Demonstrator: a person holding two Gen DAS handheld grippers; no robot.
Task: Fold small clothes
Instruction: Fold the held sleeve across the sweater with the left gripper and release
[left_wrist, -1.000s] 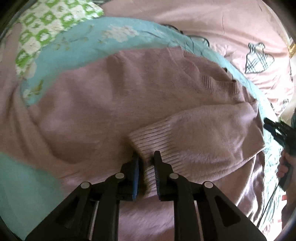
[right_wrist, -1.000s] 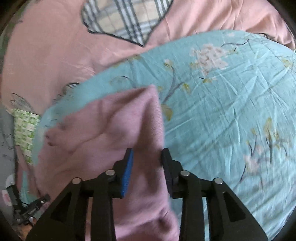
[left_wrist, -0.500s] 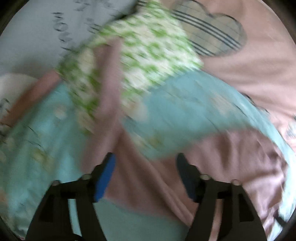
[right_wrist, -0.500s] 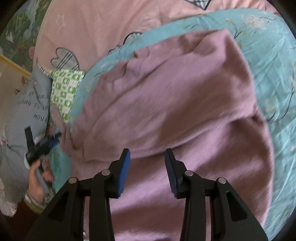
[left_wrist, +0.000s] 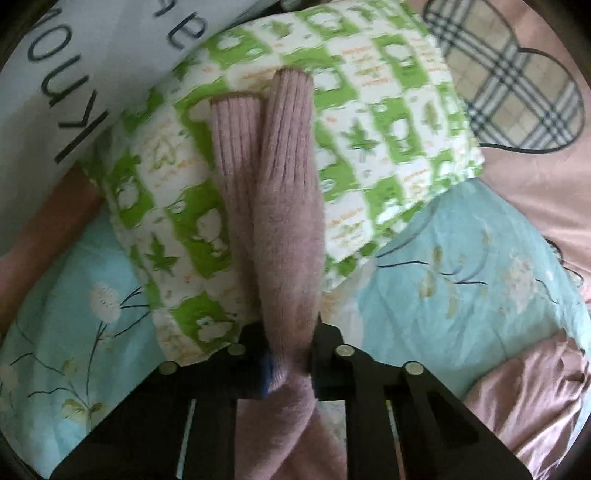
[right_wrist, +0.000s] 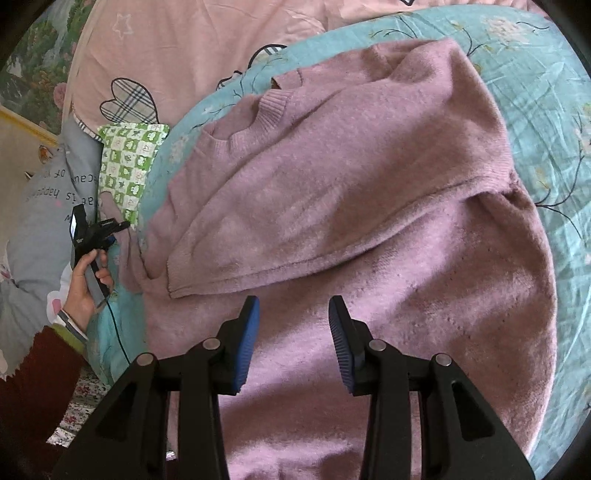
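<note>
A pink knitted sweater (right_wrist: 369, 206) lies on a turquoise flowered sheet (right_wrist: 546, 96), one sleeve folded across its body. My right gripper (right_wrist: 293, 332) is open and empty, hovering over the sweater's lower part. My left gripper (left_wrist: 290, 354) is shut on the sweater's other sleeve (left_wrist: 284, 206), whose ribbed cuff lies over a green-and-white checked cloth (left_wrist: 388, 122). The left gripper also shows at the far left of the right wrist view (right_wrist: 110, 227), held in a hand.
A pink quilt with plaid patches (right_wrist: 207, 48) lies behind the sheet. A grey pillow with black lettering (left_wrist: 74, 55) sits at the left beside the checked cloth (right_wrist: 129, 166). The bed's edge and a patterned floor (right_wrist: 77, 413) are at the lower left.
My left gripper let go of the folded sleeve's cuff, swung left and closed on the other sleeve. My right gripper released the sweater, opened and pulled back over its lower part.
</note>
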